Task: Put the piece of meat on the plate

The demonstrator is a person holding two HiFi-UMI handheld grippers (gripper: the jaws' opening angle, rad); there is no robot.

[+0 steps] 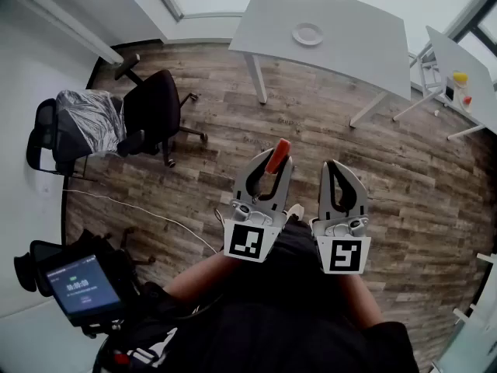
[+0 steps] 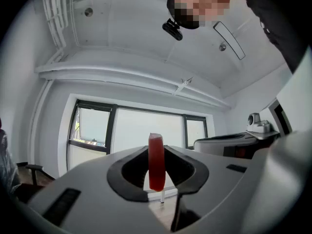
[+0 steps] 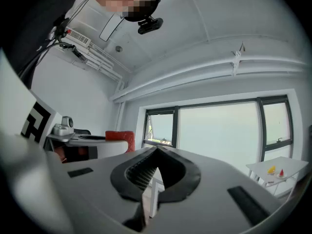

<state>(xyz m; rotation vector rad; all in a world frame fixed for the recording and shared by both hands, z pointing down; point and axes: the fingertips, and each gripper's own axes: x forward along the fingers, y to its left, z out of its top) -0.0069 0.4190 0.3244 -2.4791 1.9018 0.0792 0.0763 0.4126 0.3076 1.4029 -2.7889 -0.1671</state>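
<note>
A wood-plank floor (image 1: 233,130) fills most of the room, and everything else is placed against the big white table (image 1: 349,49) at the far side. To the left of that table, well apart from it, stands a black office chair (image 1: 155,109), with a shiny grey bundle (image 1: 92,117) on a second chair just beyond. To the right of the big table is a smaller white table (image 1: 466,72) carrying a small yellow thing (image 1: 460,77) and a small red one (image 1: 467,99).

On the near side of the big table, out over the floor, a person holds both tools level and side by side. The left gripper (image 2: 157,167) is clamped on the piece of meat (image 2: 156,162), a flat red slab standing on edge between the pads with its top poking above them. The right gripper (image 3: 155,155) has its jaws pressed together with nothing between them.

A white plate (image 1: 307,33) sits towards the far edge of the big table, its face plain white. The meat is well short of it, in the left gripper's grip.
</note>
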